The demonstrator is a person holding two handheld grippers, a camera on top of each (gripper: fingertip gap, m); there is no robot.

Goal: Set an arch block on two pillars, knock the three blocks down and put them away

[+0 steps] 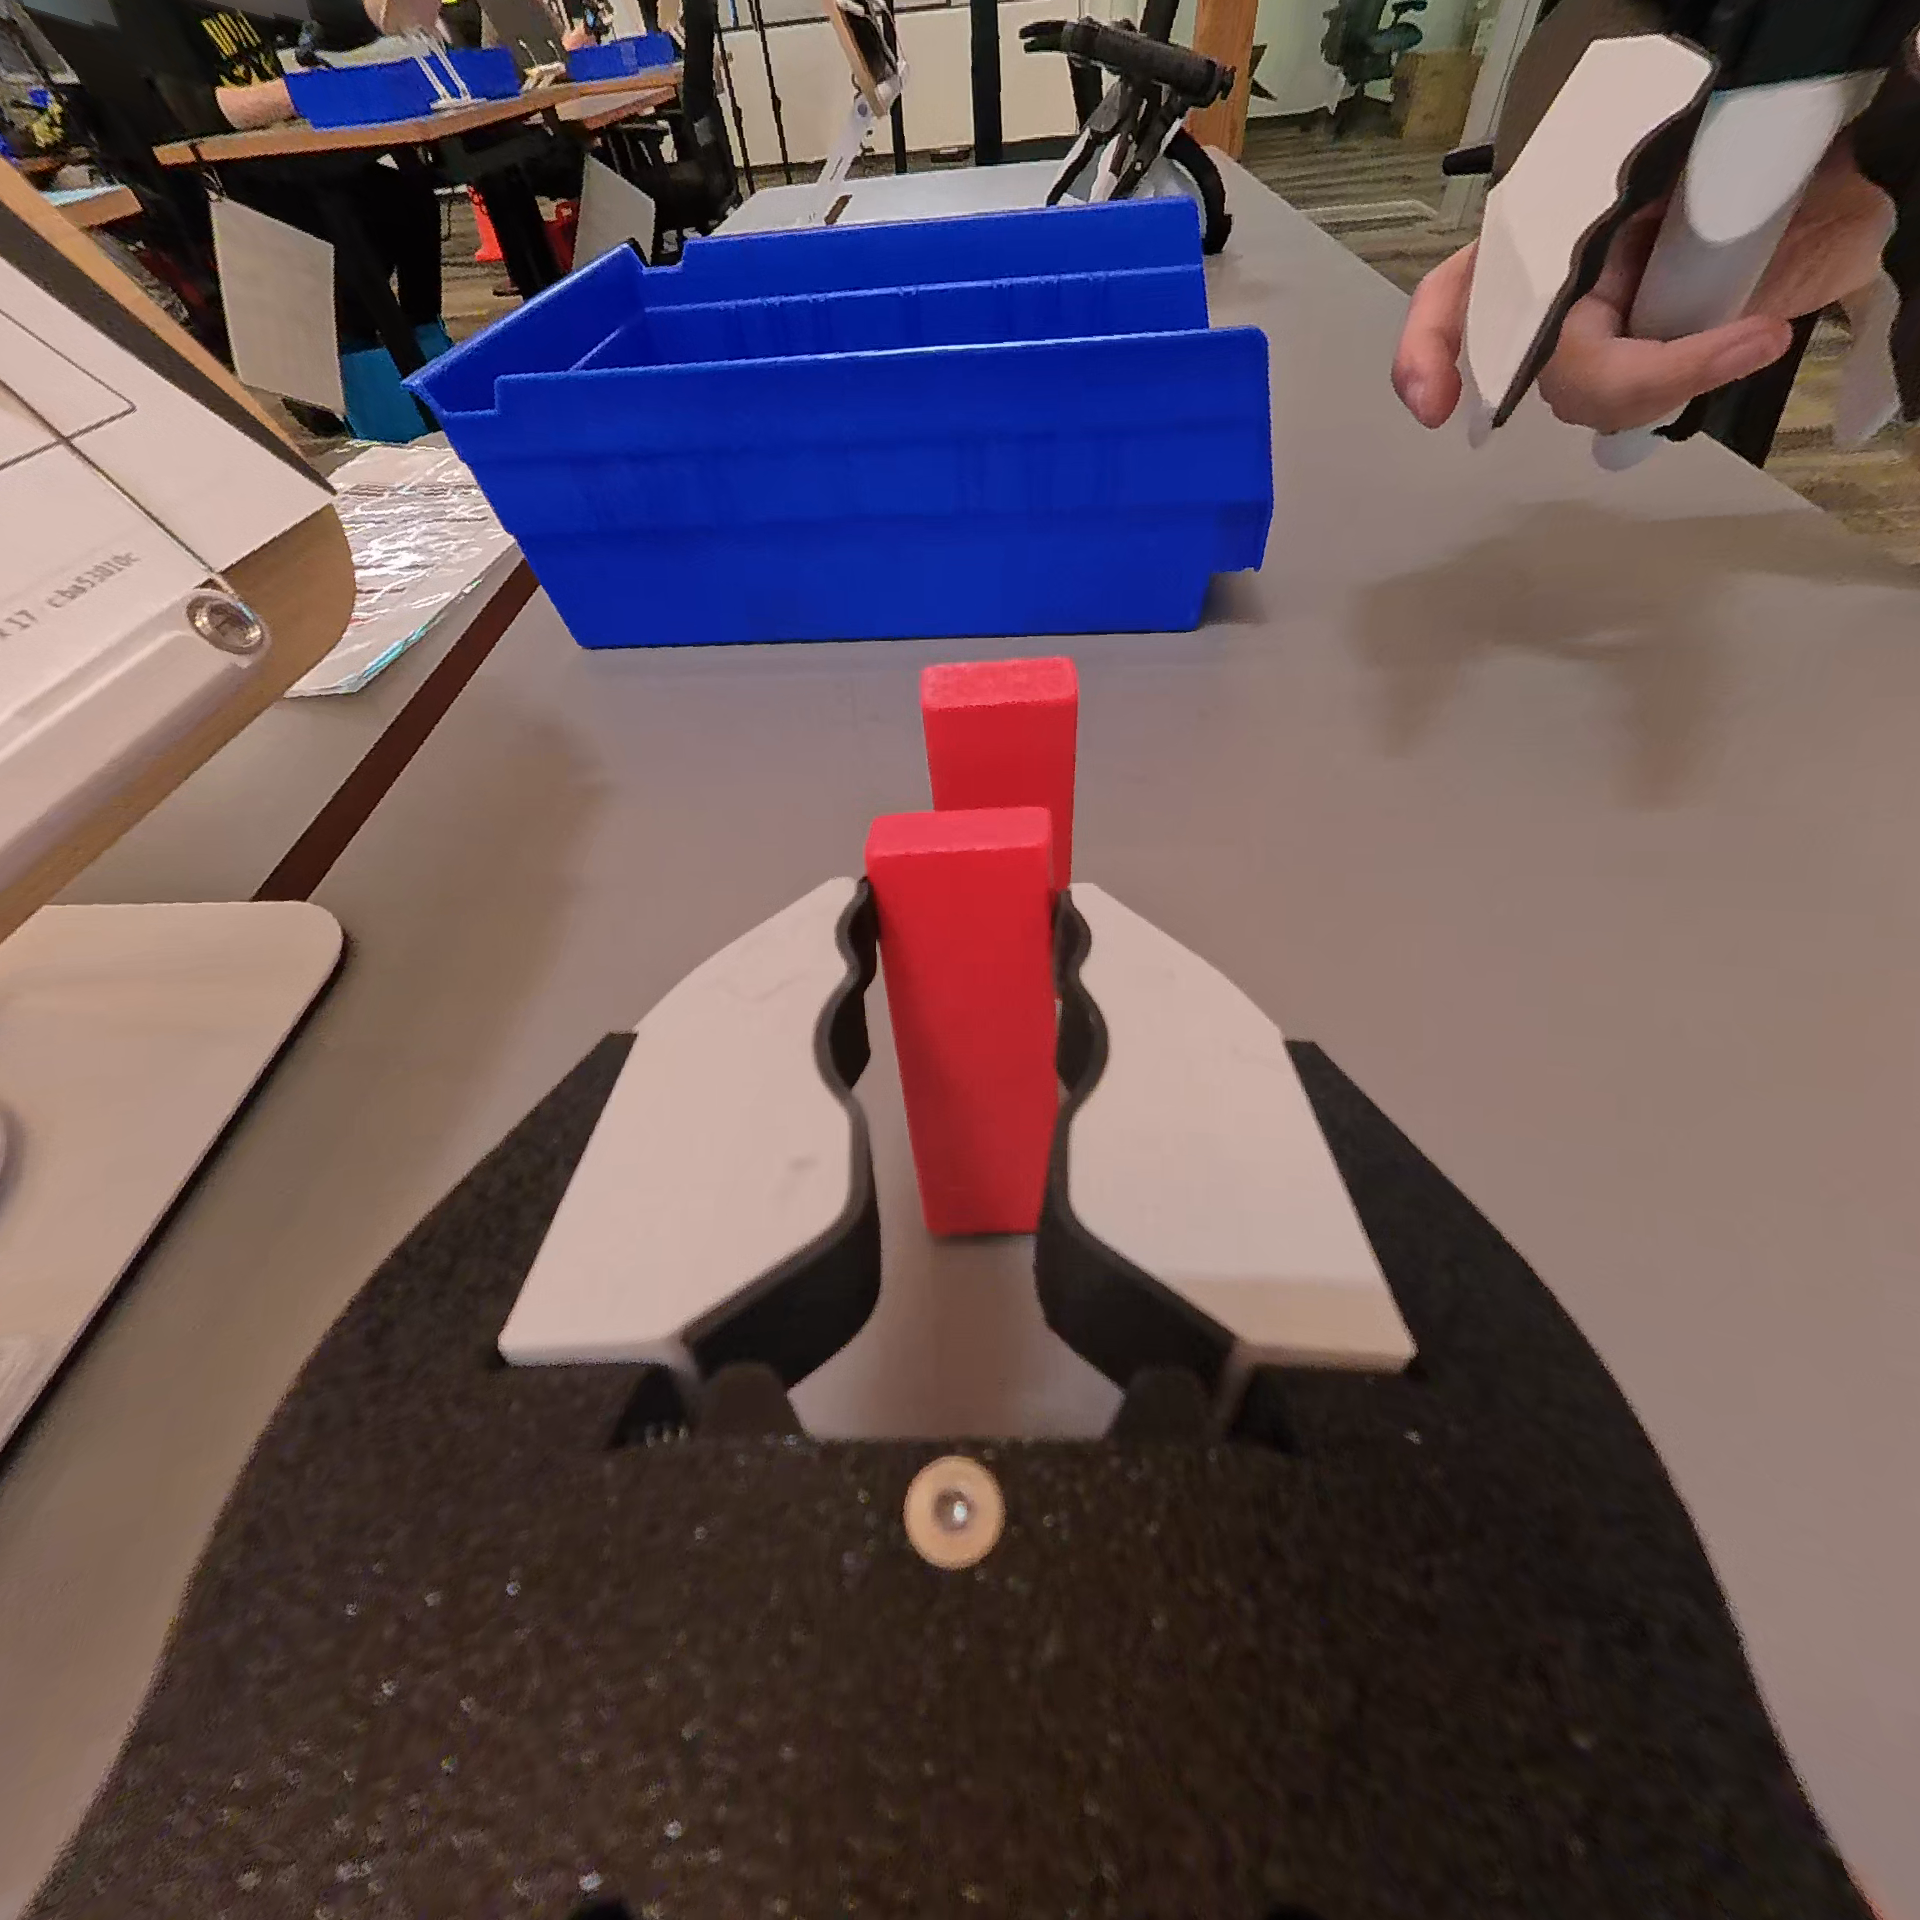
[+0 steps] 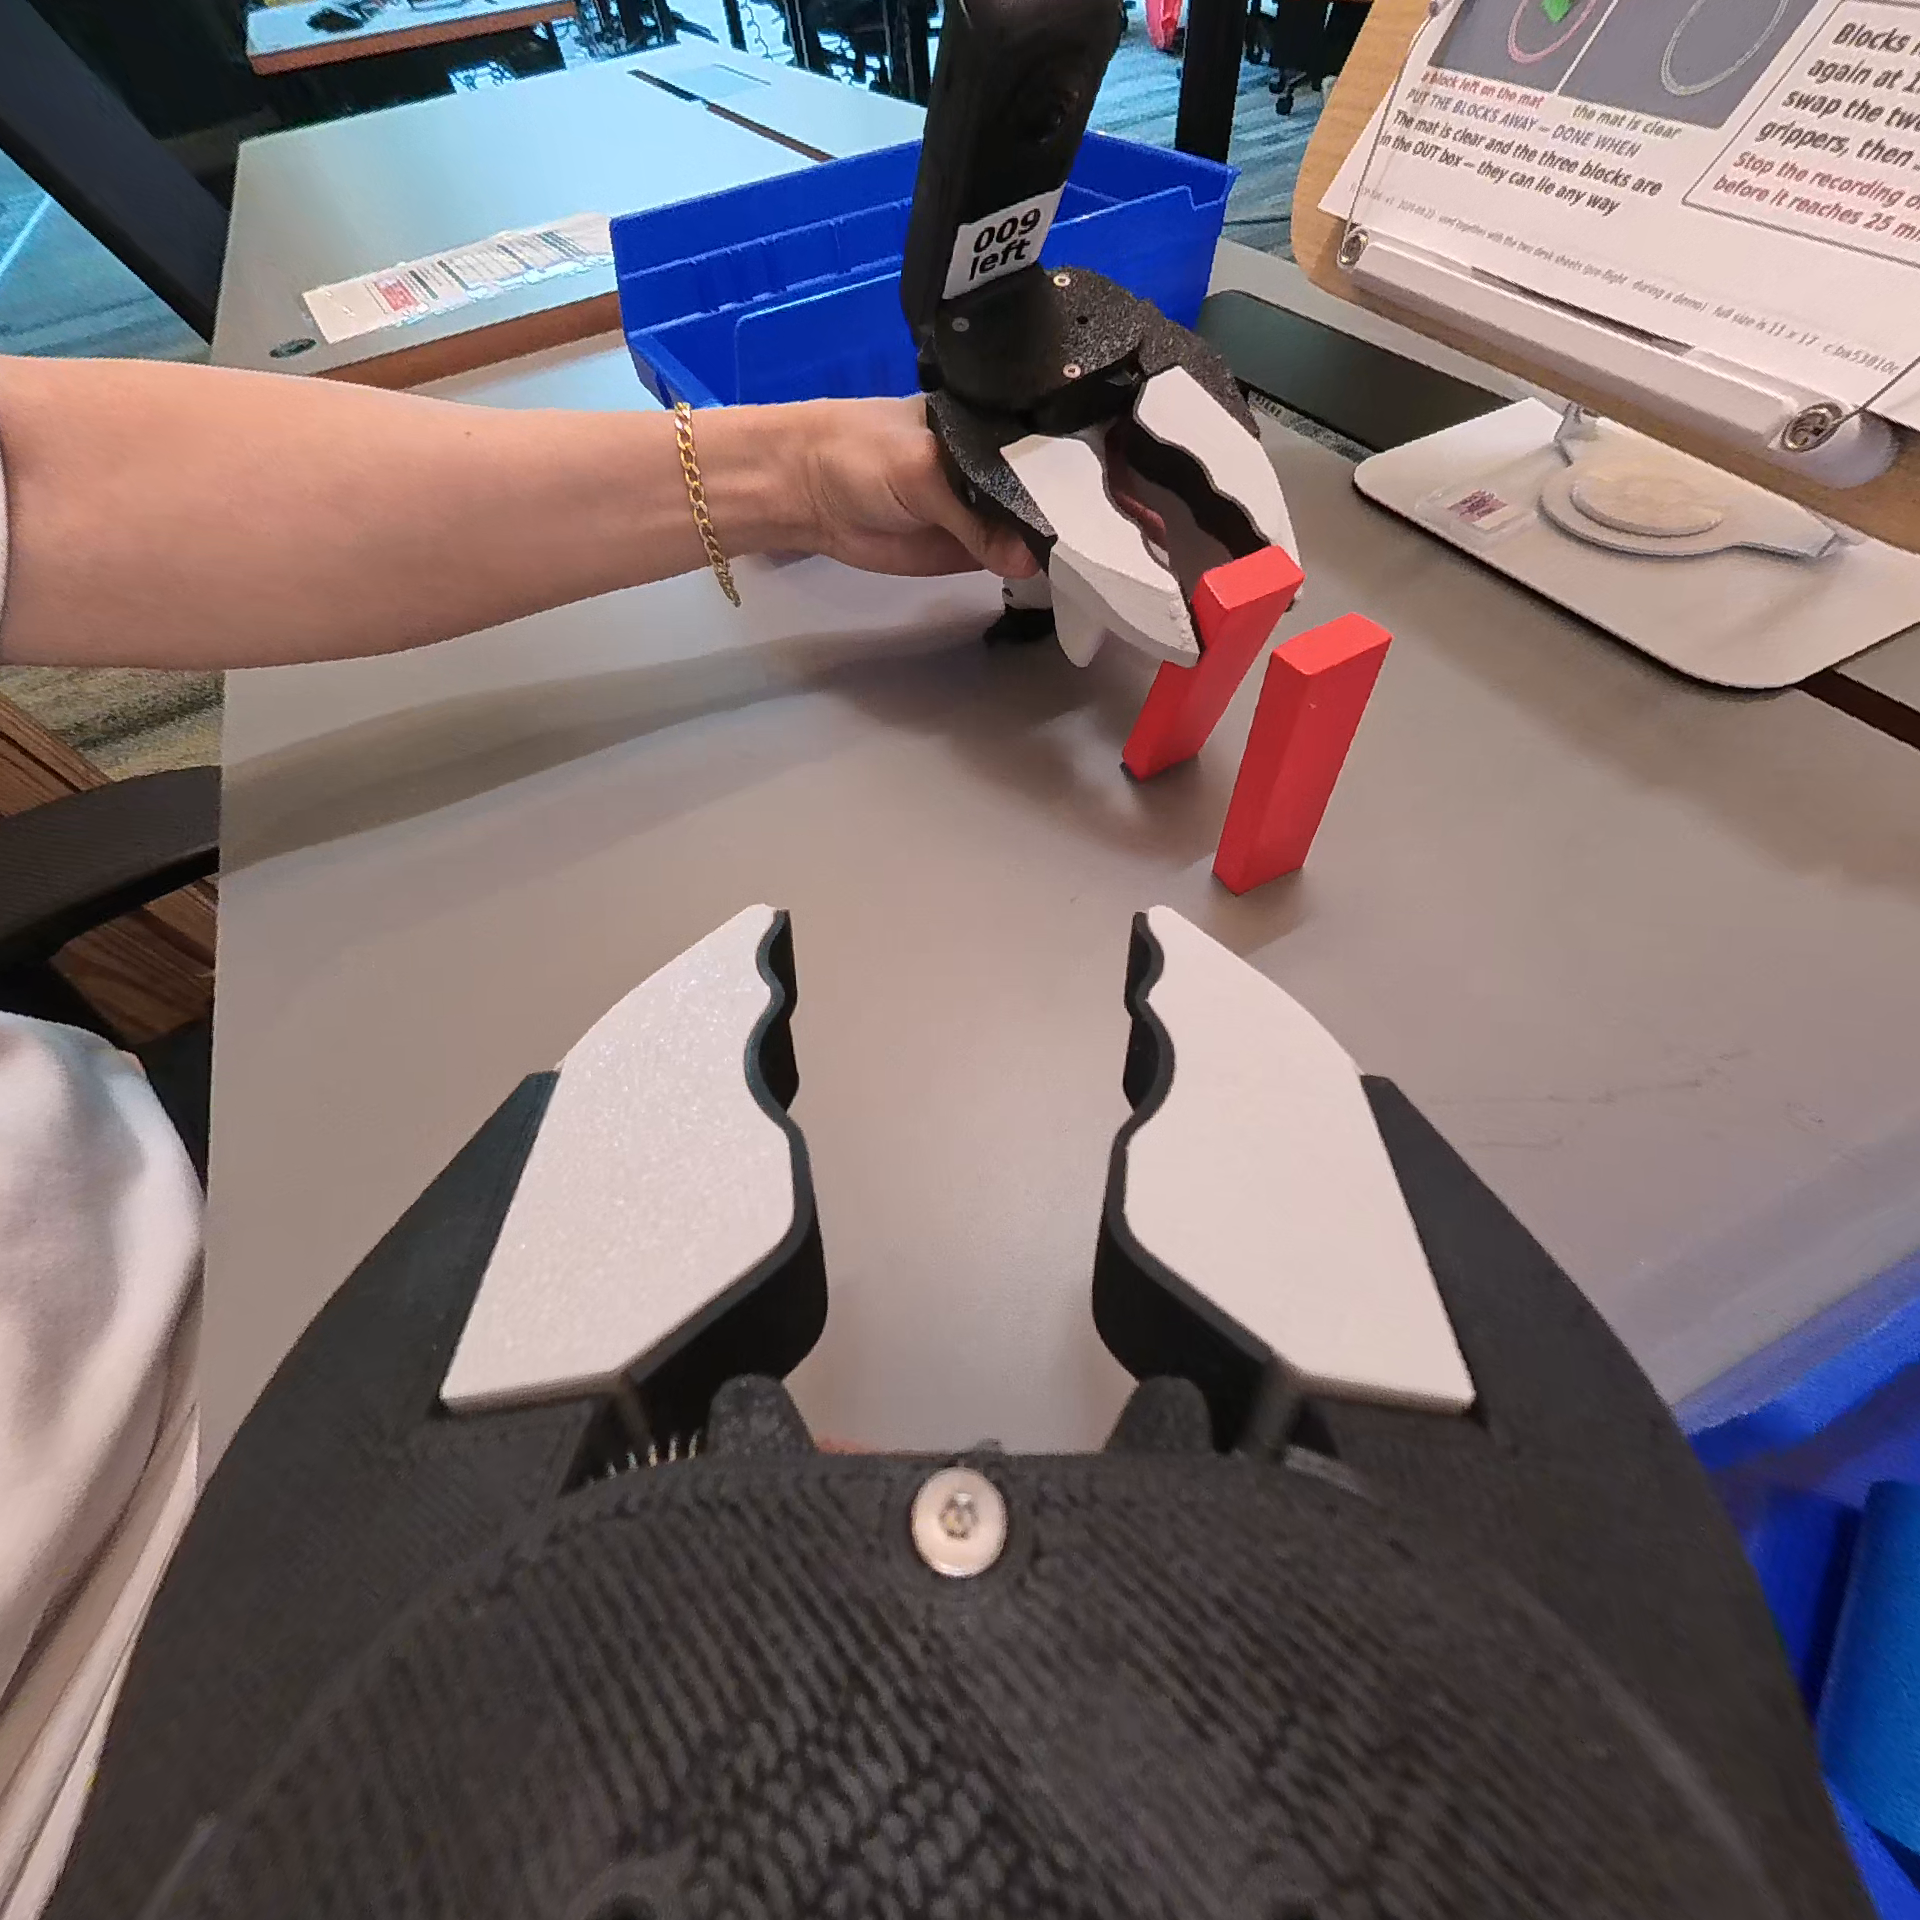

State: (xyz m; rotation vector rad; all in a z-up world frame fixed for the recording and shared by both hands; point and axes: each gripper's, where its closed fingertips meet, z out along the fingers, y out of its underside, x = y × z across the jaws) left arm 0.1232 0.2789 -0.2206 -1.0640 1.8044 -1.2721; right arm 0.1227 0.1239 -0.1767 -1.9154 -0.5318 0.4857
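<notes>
My left gripper [image 1: 961, 899] is shut on a red block [image 1: 966, 1039], gripping it near its top end. In the right wrist view the same gripper [image 2: 1231, 608] holds that block [image 2: 1205, 686] tilted, its lower end at the grey table [image 2: 727, 810]. A second red block [image 1: 1000, 727] stands upright just beyond it, close but apart; it also shows in the right wrist view [image 2: 1299, 748]. My right gripper [image 2: 958, 920] is open and empty above the table, short of both blocks. It shows hand-held at the upper right of the left wrist view [image 1: 1548, 436].
A blue bin [image 1: 862, 520] stands behind the blocks; it shows behind the left gripper in the right wrist view [image 2: 790, 291]. A stand with a printed sheet [image 2: 1621, 187] on a white base [image 2: 1662, 603] is beside the blocks. Another blue container [image 2: 1808, 1507] sits at the near right.
</notes>
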